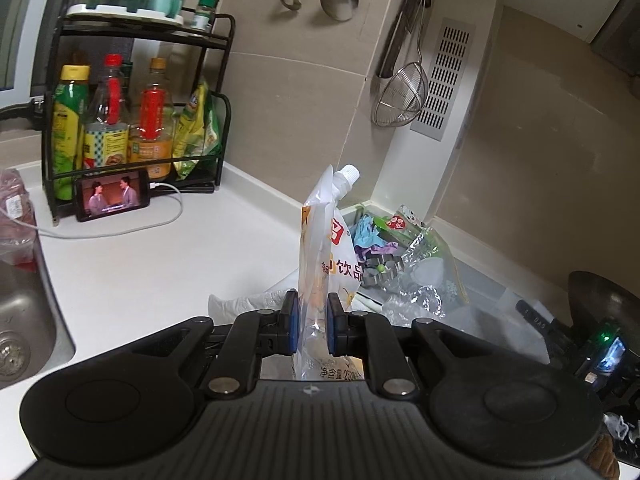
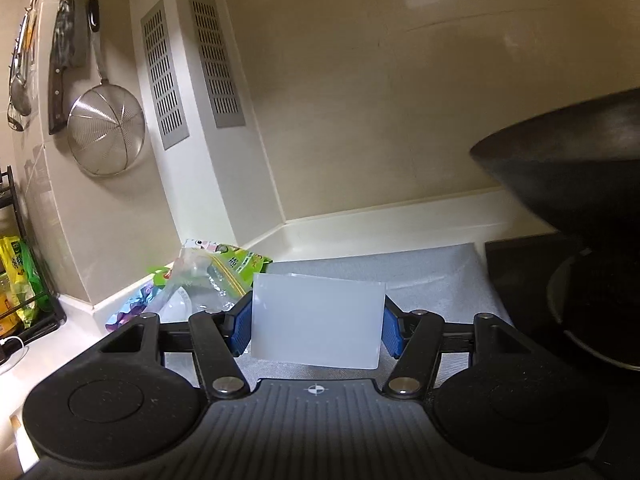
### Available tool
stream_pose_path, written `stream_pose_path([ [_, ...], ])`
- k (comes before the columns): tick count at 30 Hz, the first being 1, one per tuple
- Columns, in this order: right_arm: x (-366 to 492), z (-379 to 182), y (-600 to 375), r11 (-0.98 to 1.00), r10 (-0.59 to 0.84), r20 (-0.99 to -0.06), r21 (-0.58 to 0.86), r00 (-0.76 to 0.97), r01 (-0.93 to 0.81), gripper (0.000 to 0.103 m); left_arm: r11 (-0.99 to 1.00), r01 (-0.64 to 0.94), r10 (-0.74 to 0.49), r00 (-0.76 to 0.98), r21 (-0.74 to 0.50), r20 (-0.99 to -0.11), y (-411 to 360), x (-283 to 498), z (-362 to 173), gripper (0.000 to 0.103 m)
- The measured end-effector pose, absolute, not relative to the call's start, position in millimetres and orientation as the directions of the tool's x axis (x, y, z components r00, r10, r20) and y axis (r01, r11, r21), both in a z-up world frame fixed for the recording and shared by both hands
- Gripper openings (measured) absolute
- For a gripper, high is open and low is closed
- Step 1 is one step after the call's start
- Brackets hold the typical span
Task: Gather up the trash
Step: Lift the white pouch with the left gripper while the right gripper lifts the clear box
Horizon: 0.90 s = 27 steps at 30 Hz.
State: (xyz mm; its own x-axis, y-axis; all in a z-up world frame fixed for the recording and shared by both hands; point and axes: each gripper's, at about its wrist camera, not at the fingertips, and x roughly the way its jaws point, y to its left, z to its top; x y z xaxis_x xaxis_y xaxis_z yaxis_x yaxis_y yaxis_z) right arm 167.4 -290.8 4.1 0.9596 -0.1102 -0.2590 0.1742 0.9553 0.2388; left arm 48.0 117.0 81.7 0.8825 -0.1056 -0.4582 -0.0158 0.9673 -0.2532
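We are clamping the drink pouch [image 1: 326,248] upright between the pads of our left gripper [image 1: 312,326], its white spout cap tilting up over the counter [image 1: 160,264]. It is crumpled, clear and nearly empty. Our right gripper [image 2: 316,330] is squeezing a frosted white plastic box [image 2: 316,320] above the grey mat [image 2: 420,272].

White countertop [image 1: 132,256]: phone [image 1: 114,196], wrappers [image 1: 400,240]
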Motion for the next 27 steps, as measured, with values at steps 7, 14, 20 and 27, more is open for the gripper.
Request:
stream_pose_path([
  [7,90.9,44.8,-261.0,0.984,-0.043,-0.154,0.167,0.987,0.068,0.064,0.963,-0.006,-0.119,0.888,-0.268,-0.445,127.3,10.9,74.9,0.014],
  [14,7.0,64.4,-224.9,0.983,0.129,-0.132,0.146,0.983,-0.109,0.064,0.96,0.009,-0.144,0.873,-0.281,-0.465,135.1,-33.8,59.3,0.014],
  [20,-18.3,60.1,-195.8,0.983,0.182,-0.17,0.058,0.969,-0.174,0.064,0.933,0.073,-0.245,0.846,-0.352,-0.474,135.5,-27.5,52.8,0.014],
  [27,6.2,56.5,-207.4,0.985,0.148,-0.221,0.125,0.964,-0.122,0.064,0.952,0.097,-0.227,0.858,-0.289,-0.46,110.4,76.8,79.6,0.014],
])
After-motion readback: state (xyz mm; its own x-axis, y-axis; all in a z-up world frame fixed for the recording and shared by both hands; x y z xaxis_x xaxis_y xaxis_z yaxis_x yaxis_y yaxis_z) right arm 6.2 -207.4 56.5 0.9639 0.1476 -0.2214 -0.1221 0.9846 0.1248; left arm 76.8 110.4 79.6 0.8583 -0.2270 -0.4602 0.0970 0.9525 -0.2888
